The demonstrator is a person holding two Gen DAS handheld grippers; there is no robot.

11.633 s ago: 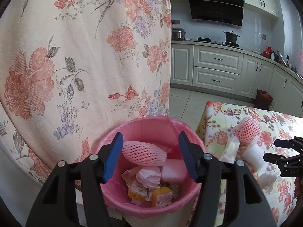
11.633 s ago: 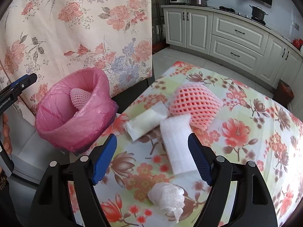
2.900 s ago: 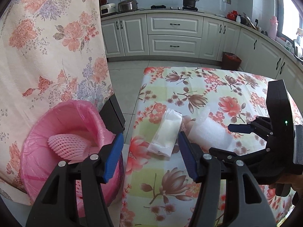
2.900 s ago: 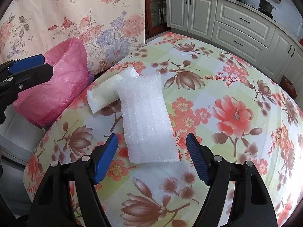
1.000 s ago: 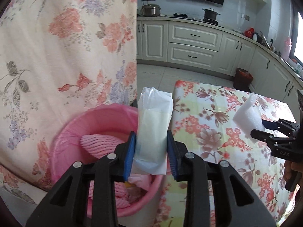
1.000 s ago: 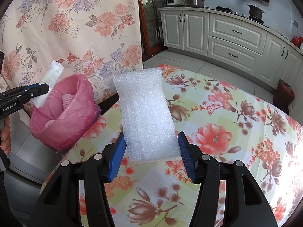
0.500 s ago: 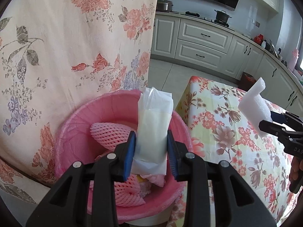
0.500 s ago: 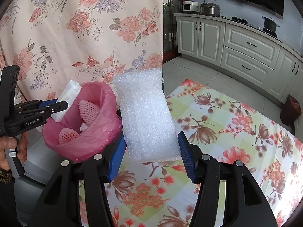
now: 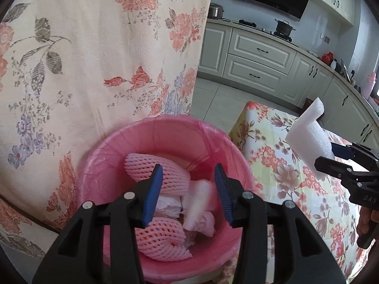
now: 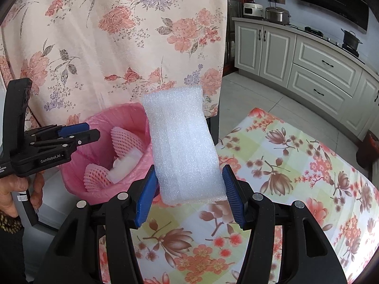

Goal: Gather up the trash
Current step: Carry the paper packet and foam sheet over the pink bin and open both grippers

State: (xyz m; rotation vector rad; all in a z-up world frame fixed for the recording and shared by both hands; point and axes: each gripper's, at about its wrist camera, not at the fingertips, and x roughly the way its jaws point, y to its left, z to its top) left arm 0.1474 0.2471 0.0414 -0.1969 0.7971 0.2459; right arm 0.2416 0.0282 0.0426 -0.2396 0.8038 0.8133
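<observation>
A pink-lined trash bin (image 9: 151, 132) (image 10: 132, 118) stands beside the table, holding pink foam fruit nets (image 9: 154, 172), crumpled tissue and the white packet (image 9: 199, 196) that now lies inside. My left gripper (image 9: 188, 189) (image 10: 93, 131) hovers over the bin, its jaws opening with nothing between them. My right gripper (image 10: 188, 194) (image 9: 331, 156) is shut on a white foam sheet (image 10: 182, 146) (image 9: 308, 132), held upright above the table's corner, just right of the bin.
The table with the floral cloth (image 10: 296, 165) (image 9: 279, 165) lies to the right of the bin. A floral curtain (image 9: 94, 47) hangs close behind the bin. Kitchen cabinets (image 10: 308, 64) and tiled floor lie beyond. A hand (image 10: 14, 194) holds the left gripper's handle.
The left gripper's jaws have parted and the white packet has dropped from them into the bin. The right gripper has carried the foam sheet closer to the bin.
</observation>
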